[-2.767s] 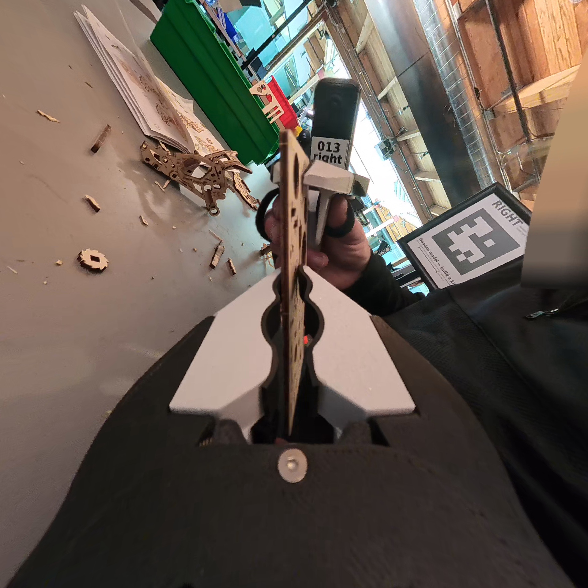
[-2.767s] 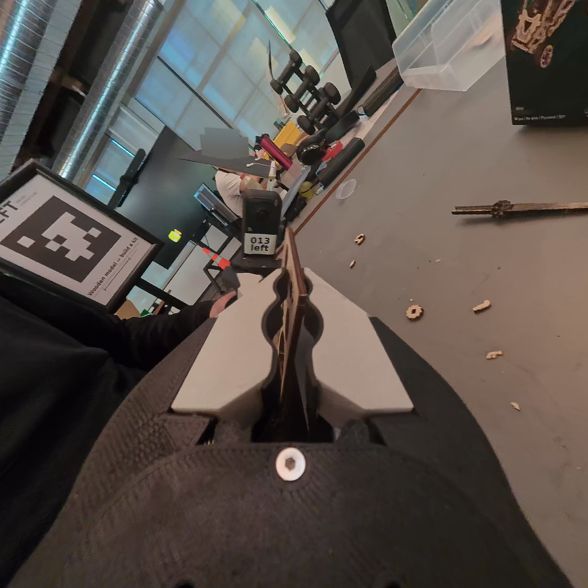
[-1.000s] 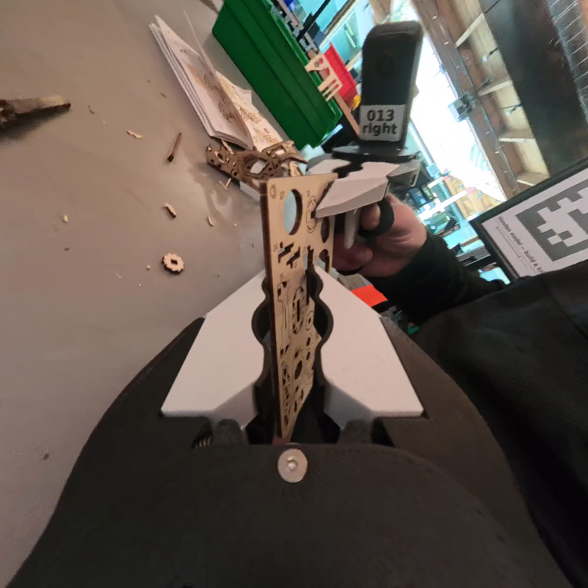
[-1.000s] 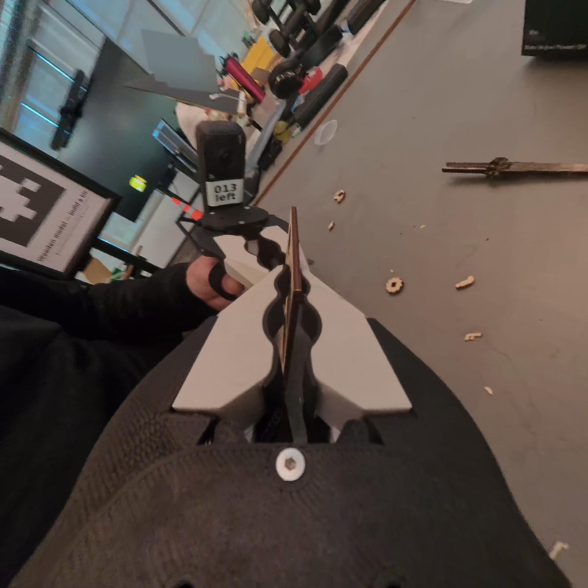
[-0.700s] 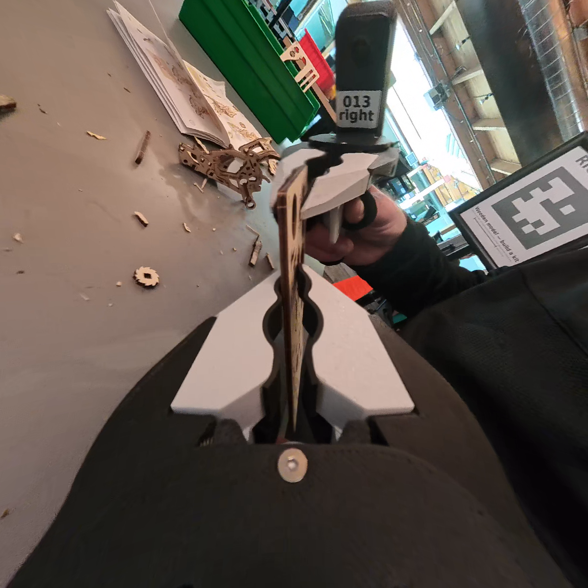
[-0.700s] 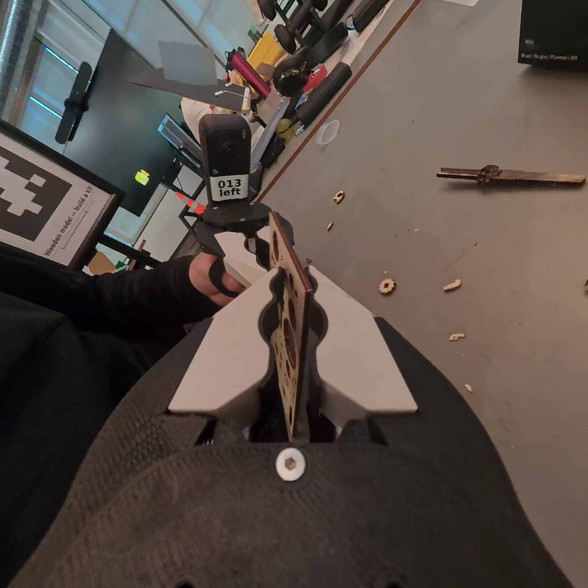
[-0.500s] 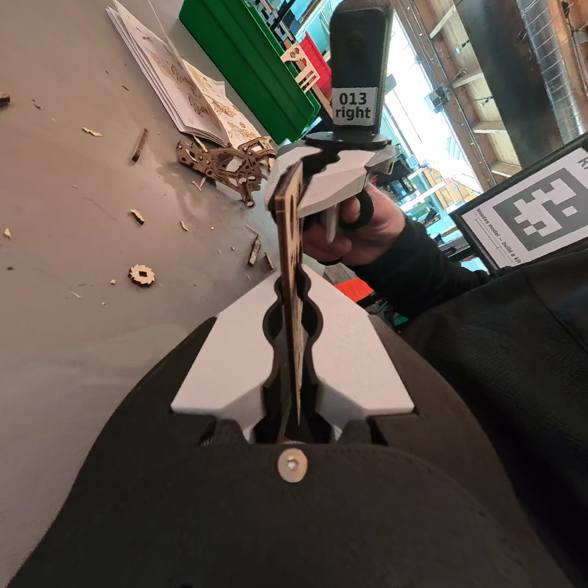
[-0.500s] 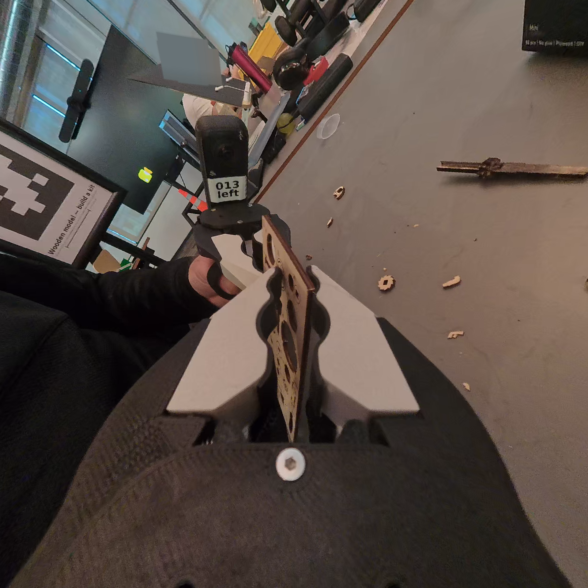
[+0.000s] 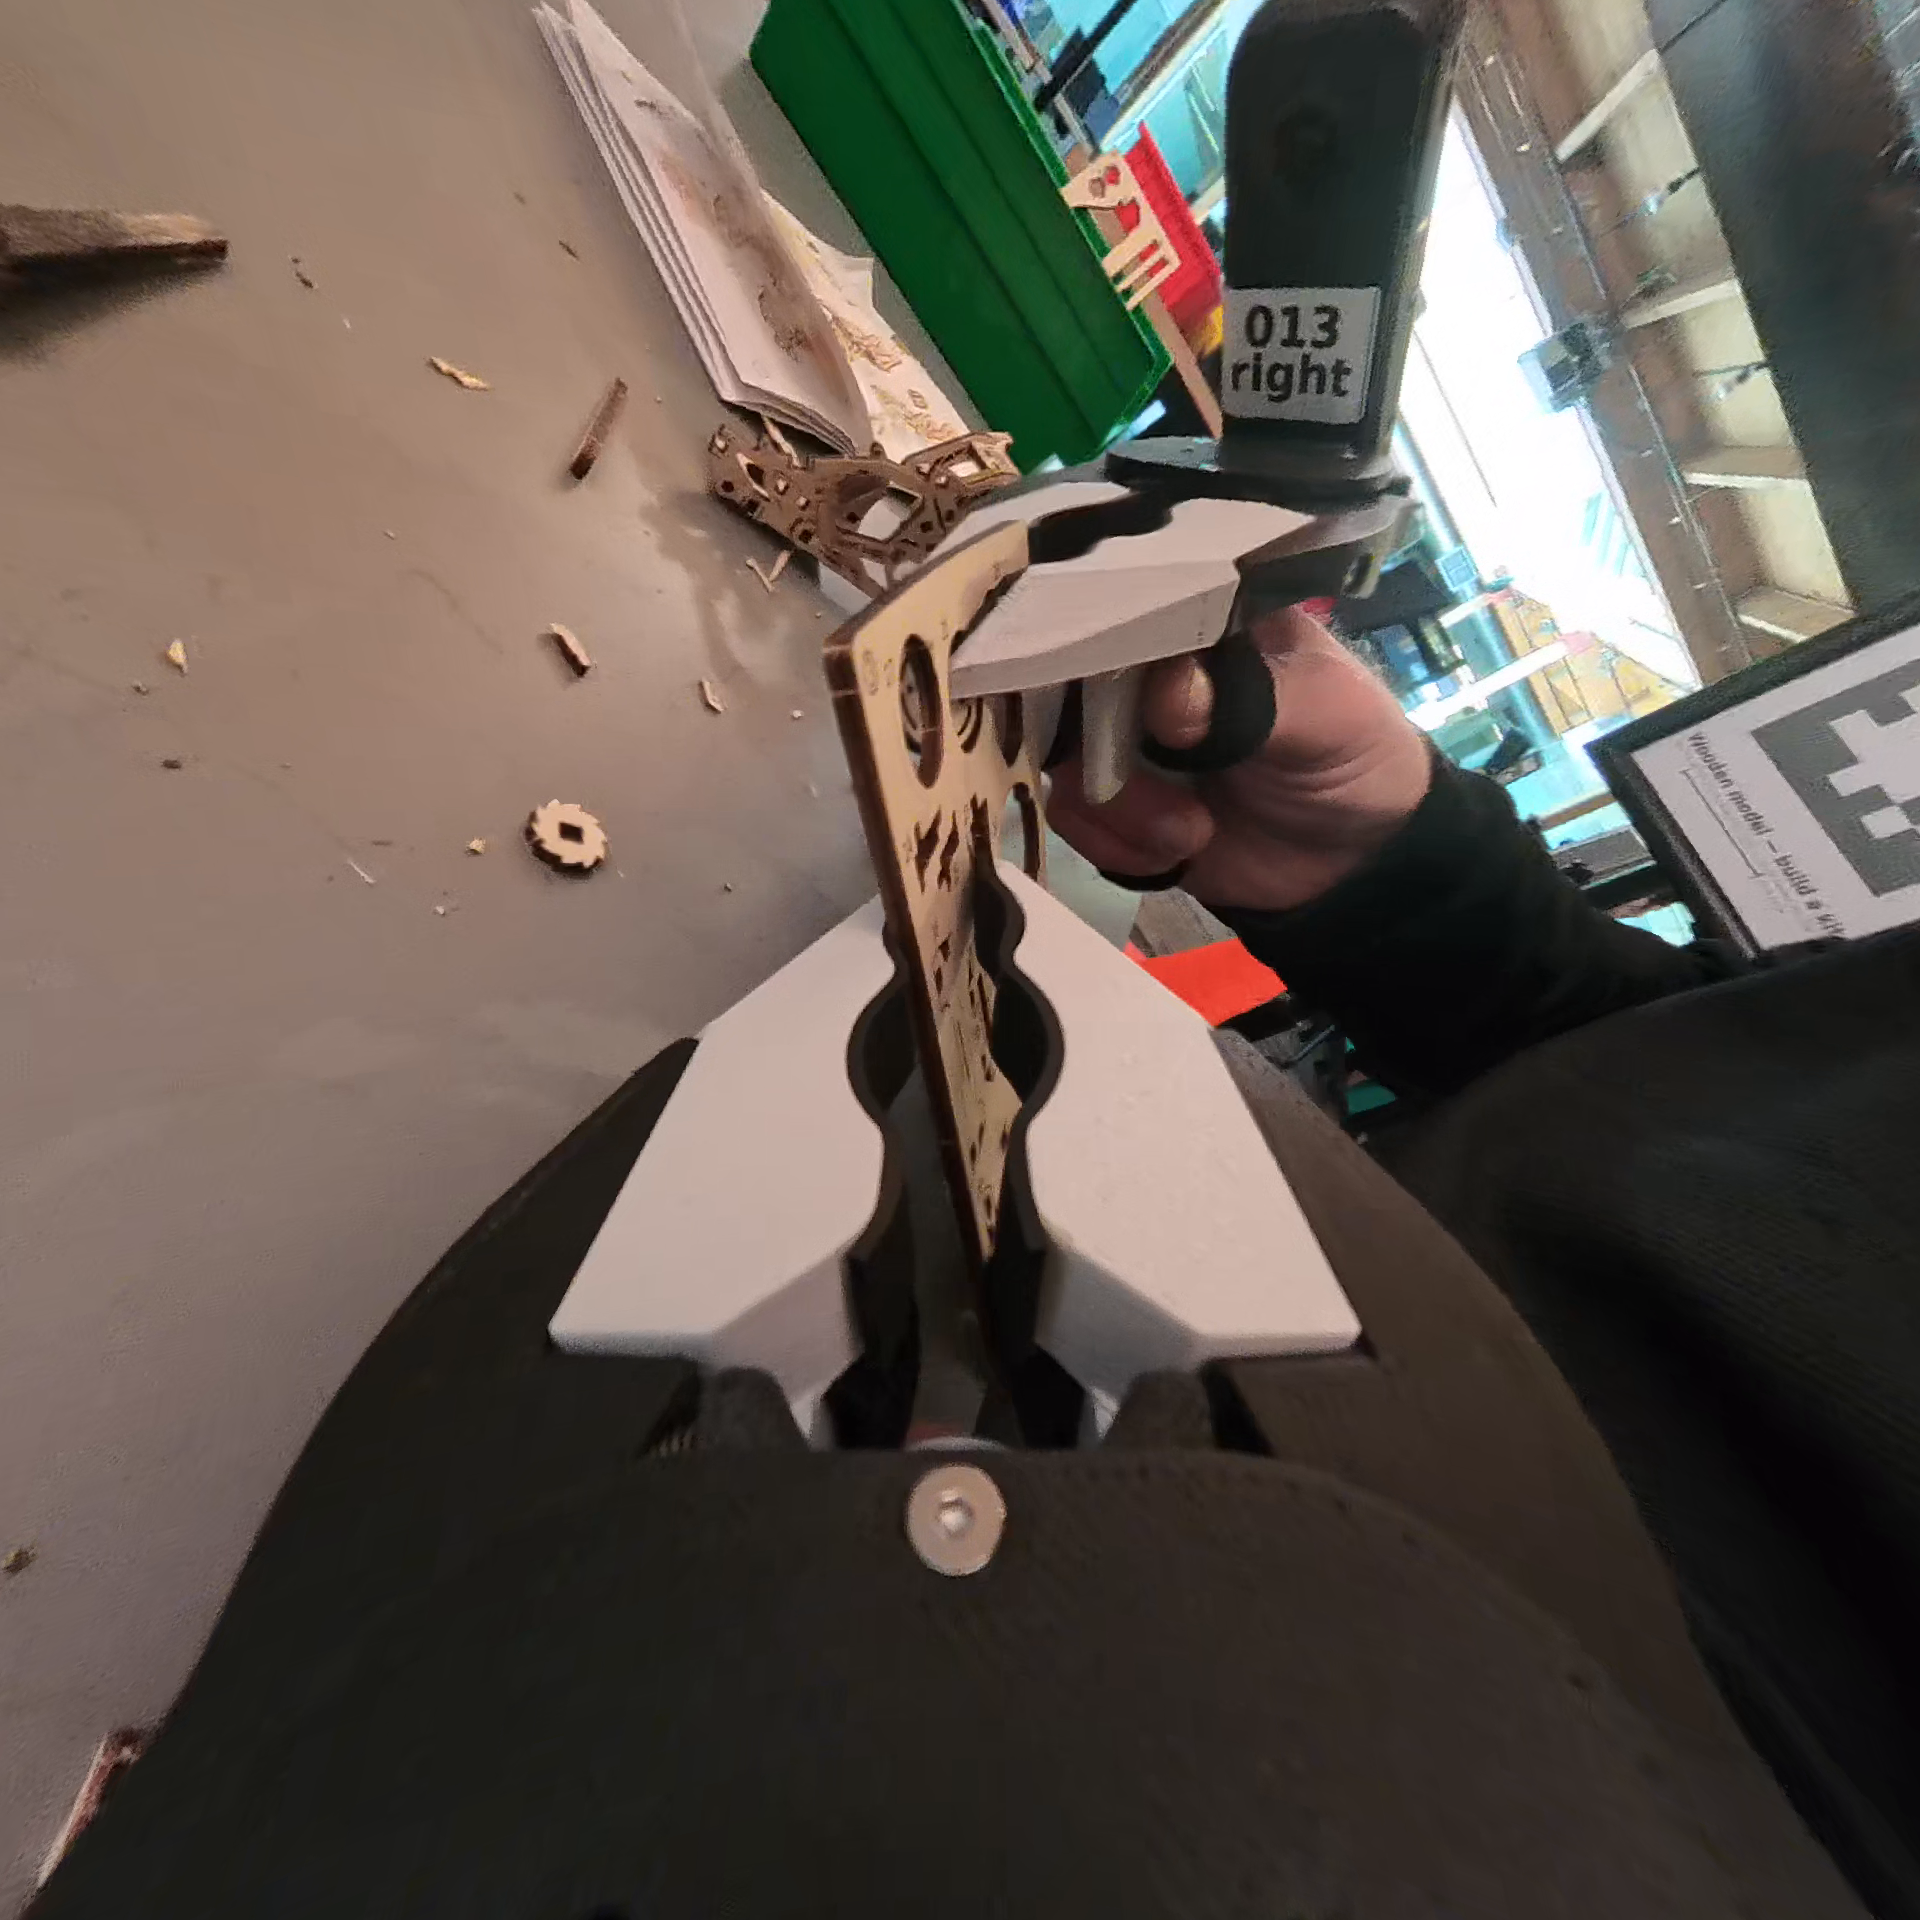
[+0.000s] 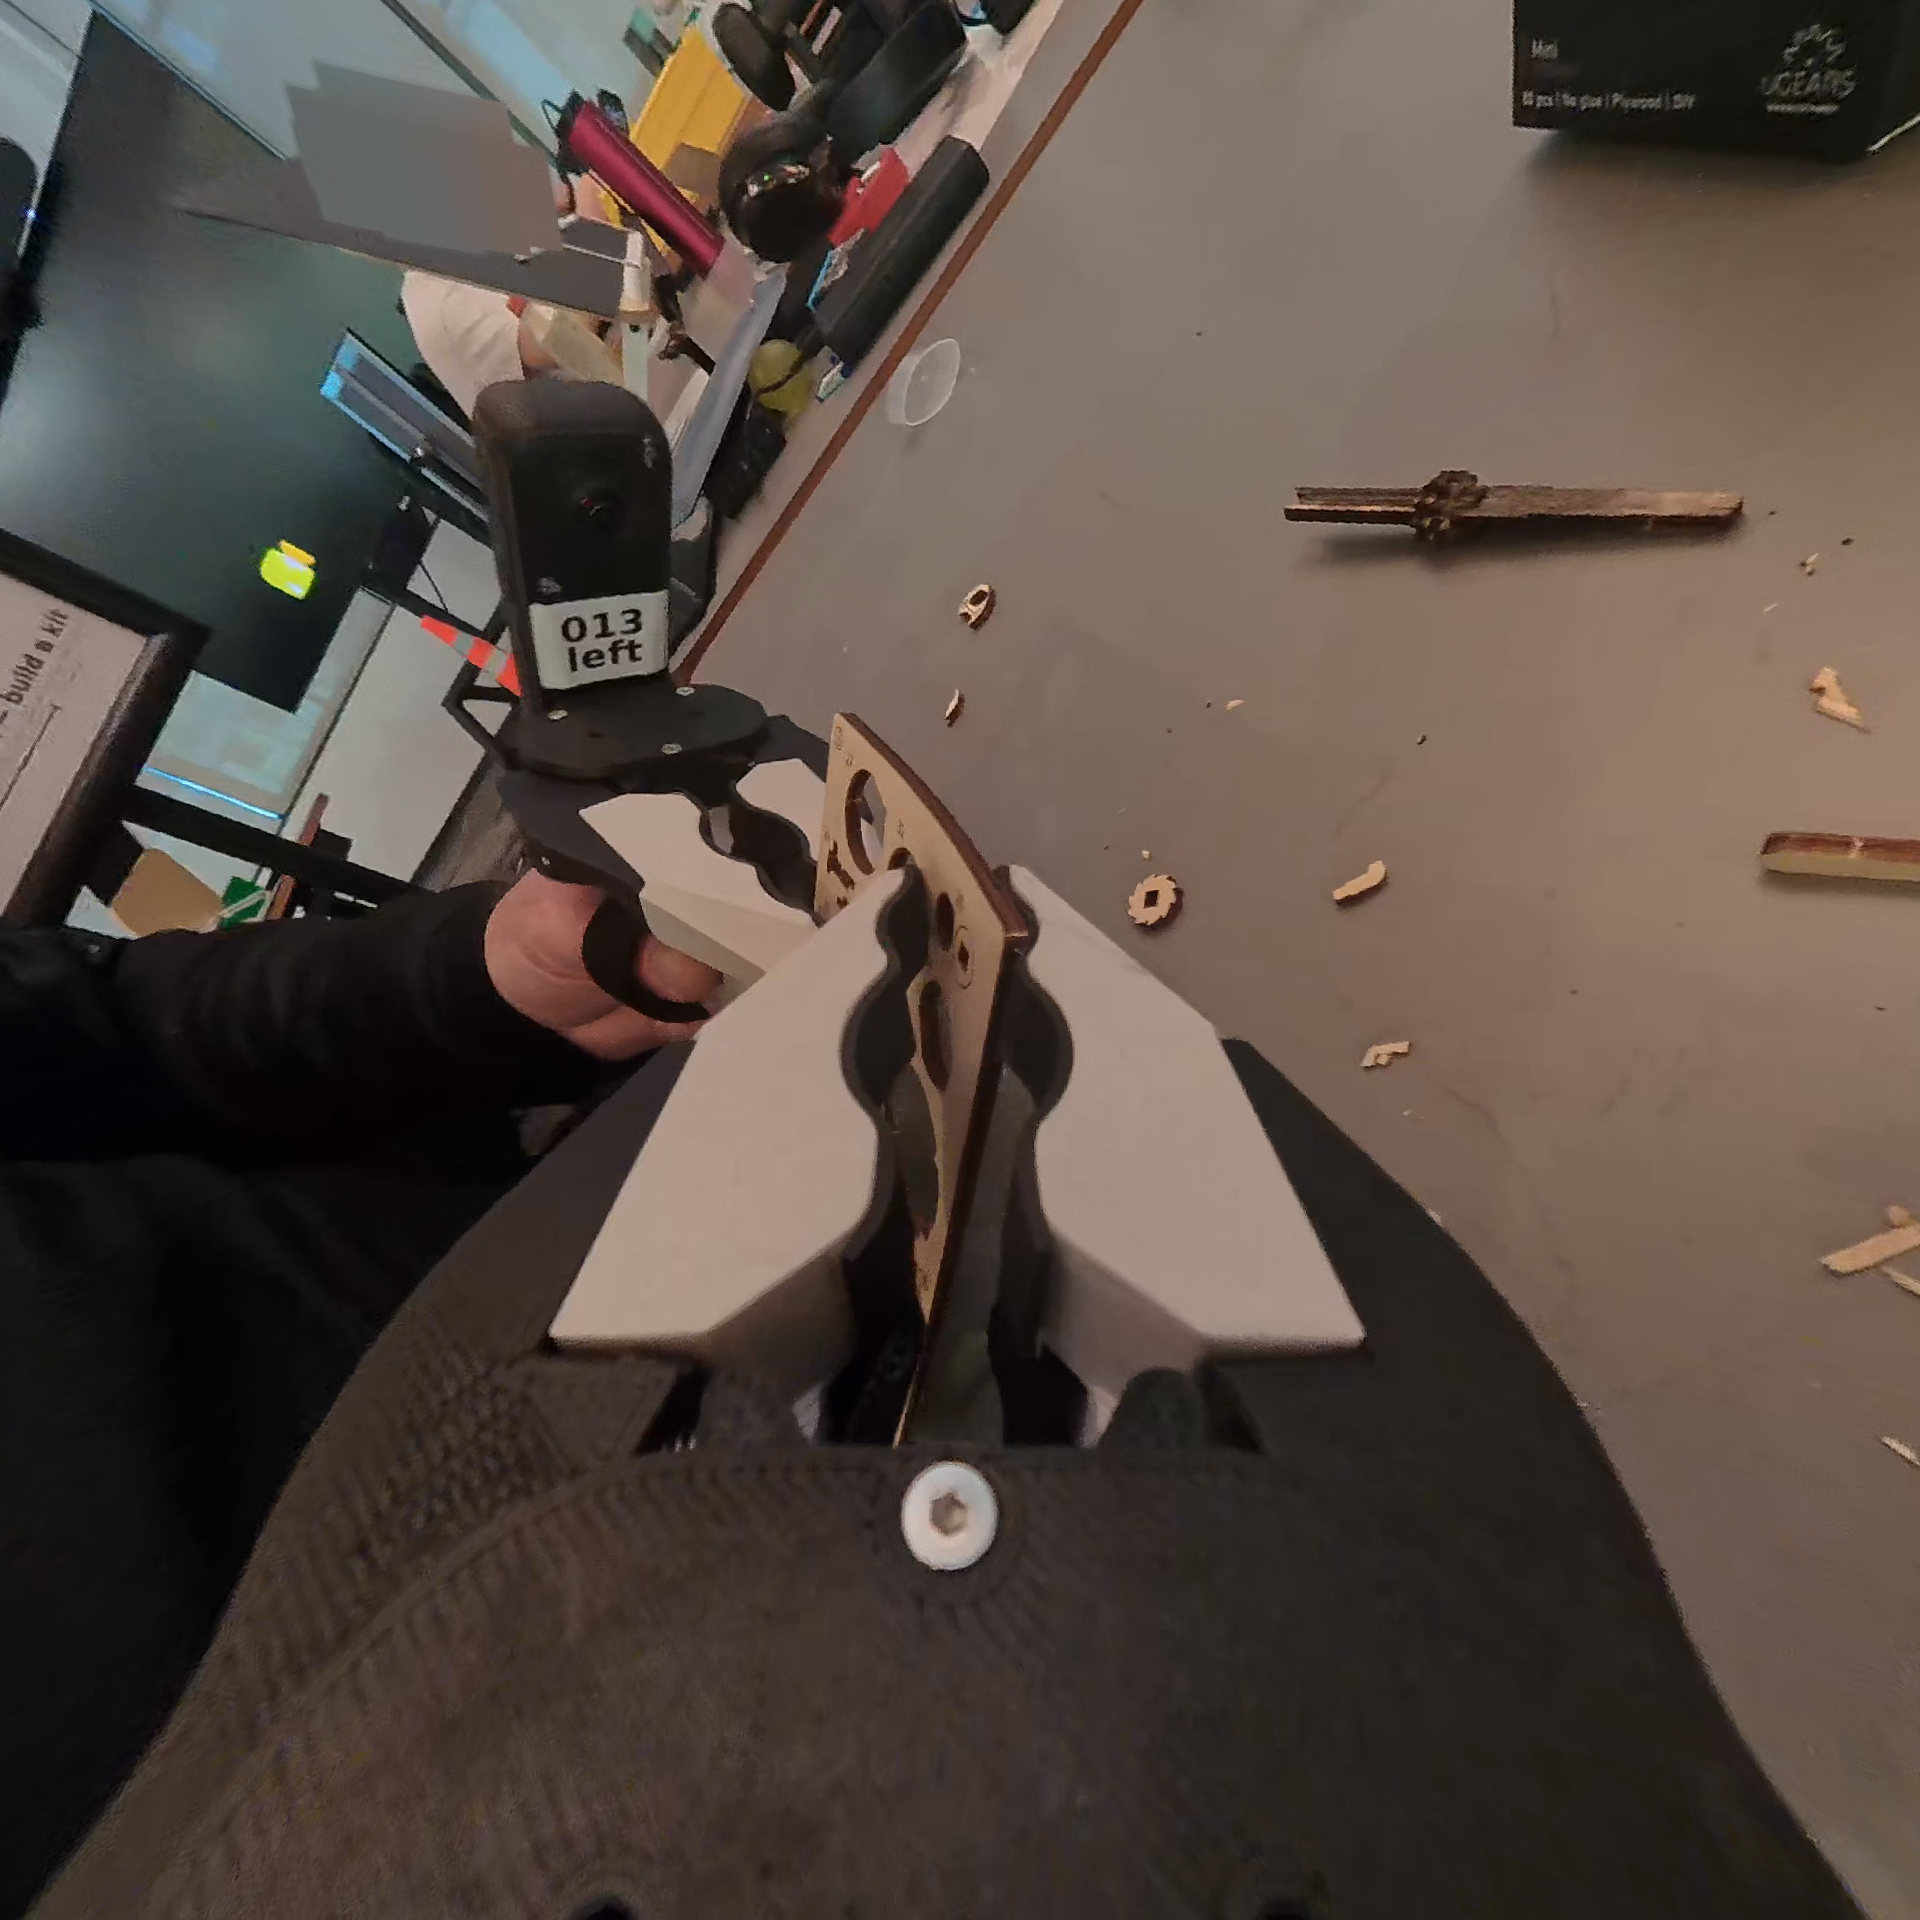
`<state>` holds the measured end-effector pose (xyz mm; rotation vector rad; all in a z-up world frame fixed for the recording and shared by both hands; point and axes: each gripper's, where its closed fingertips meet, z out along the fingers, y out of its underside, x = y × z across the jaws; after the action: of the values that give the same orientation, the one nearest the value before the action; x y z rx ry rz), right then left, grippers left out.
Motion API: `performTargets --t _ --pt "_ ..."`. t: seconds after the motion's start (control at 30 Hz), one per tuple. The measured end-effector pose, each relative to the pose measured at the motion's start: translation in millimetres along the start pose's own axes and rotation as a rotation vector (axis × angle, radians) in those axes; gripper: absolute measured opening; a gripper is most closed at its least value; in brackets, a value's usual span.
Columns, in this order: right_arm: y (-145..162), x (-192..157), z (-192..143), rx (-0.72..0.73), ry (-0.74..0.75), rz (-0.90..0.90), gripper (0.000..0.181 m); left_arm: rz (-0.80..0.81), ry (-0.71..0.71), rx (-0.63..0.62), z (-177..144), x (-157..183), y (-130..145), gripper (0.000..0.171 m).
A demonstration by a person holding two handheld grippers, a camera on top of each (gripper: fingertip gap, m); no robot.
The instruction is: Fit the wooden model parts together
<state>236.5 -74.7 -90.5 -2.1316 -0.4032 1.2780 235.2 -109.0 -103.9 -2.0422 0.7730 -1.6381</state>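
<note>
Together, both grippers, left gripper (image 9: 951, 997) and right gripper (image 10: 961, 966), clamp fingers on one wooden sheet (image 9: 940, 821).

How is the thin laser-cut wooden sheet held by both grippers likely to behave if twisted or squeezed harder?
The wooden sheet looks thin and full of cut-outs, so it probably flexes slightly and may snap. Clamped by the left gripper and right gripper, it seems light.

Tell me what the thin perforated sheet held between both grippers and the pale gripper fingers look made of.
Thin perforated sheet: looks like laser-cut plywood, given its tan matte face and dark, seemingly scorched cut edges. Pale gripper fingers: probably printed plastic, off-white with a matte, faintly grainy surface; dark wavy pads line their inner faces.
</note>
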Motion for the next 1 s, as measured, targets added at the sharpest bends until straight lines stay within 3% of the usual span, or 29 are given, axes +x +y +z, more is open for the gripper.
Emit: performTargets --t 0.3,0.4,0.5,0.63,0.73,0.83,0.93,1.0 --pt "-2 0 -8 0.025 0.002 0.009 0.014 -0.031 0.046 0.027 0 3 -7 0.005" --pt "3 -7 -12 0.003 0.000 -0.019 0.031 -0.012 0.077 0.030 -2 9 -11 0.003" --pt "-13 -20 -35 0.094 -0.094 0.009 0.012 0.065 0.167 0.037 -7 30 -19 0.001" --pt "-39 -39 -69 0.196 -0.267 0.047 0.005 0.193 0.198 0.021 -19 41 -33 0.001" --pt "-52 -50 -84 0.189 -0.312 0.029 0.011 0.425 0.110 -0.069 -22 51 -35 0.001" --pt "-58 -70 -87 0.098 -0.299 -0.060 0.015 0.790 -0.079 -0.211 -24 58 -33 0.001" --pt "-45 -84 -80 -0.067 -0.236 -0.189 0.017 1.132 -0.232 -0.319 -26 70 -35 0.002" --pt "-34 -88 -76 -0.138 -0.190 -0.258 0.017 1.267 -0.277 -0.352 -26 77 -37 0.001"
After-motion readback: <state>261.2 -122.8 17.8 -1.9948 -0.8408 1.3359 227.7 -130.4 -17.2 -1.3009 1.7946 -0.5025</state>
